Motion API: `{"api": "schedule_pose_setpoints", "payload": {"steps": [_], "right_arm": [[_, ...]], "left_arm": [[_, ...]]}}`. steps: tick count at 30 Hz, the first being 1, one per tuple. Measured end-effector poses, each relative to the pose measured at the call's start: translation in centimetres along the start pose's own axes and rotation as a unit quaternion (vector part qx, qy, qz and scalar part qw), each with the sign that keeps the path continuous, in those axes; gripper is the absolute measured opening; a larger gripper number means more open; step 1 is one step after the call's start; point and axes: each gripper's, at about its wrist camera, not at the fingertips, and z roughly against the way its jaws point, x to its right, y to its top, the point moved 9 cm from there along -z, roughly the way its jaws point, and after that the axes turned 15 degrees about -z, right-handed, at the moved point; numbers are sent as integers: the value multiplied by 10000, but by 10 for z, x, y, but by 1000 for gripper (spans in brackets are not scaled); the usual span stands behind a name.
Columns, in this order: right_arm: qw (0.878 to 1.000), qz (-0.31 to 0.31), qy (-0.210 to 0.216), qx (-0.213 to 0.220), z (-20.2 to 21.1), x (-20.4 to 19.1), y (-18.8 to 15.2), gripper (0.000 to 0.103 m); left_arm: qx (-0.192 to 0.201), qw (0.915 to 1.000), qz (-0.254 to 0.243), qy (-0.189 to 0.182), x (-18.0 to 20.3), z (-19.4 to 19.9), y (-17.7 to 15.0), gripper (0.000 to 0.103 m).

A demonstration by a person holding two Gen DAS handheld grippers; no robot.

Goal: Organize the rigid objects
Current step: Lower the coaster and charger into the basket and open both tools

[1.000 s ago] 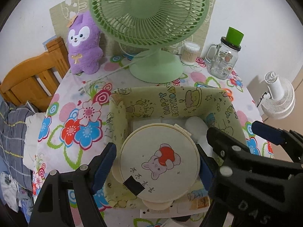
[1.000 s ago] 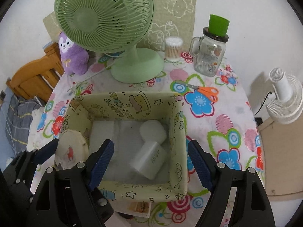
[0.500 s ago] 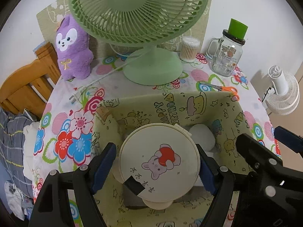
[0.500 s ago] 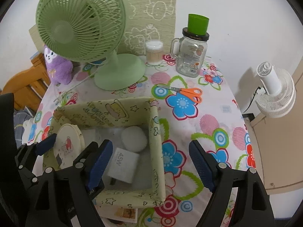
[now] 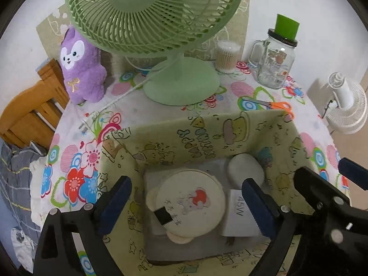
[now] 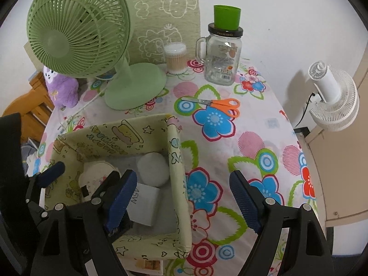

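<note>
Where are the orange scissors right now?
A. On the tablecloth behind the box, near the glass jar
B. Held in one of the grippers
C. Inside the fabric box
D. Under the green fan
A: the scissors lie flat on the tablecloth, outside the box and in front of the jar; neither gripper holds them.

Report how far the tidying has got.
Done: the round bear-print case, a white 45W box and a white round object lie in the fabric bin. In hand: nothing; both grippers' jaws are open. Left: the orange scissors on the table, probably next.
</note>
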Motion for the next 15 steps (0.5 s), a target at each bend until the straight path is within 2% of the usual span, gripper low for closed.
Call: {"api": "schedule_pose_setpoints", "payload": {"steps": [3,8,15], "right_arm": [[10000,-5,14,10,3,-1,0,85],[10000,-23,68,36,11,-3,-3,85],[9998,-11,163,97,27,-6,-14,86]], "left_arm": [[-4,10000,-10,-42,1,5,-1,98],[89,9998,-39,160,-1,19,-2,98],[171,9998,-77,2,3,38,-12,99]]}}
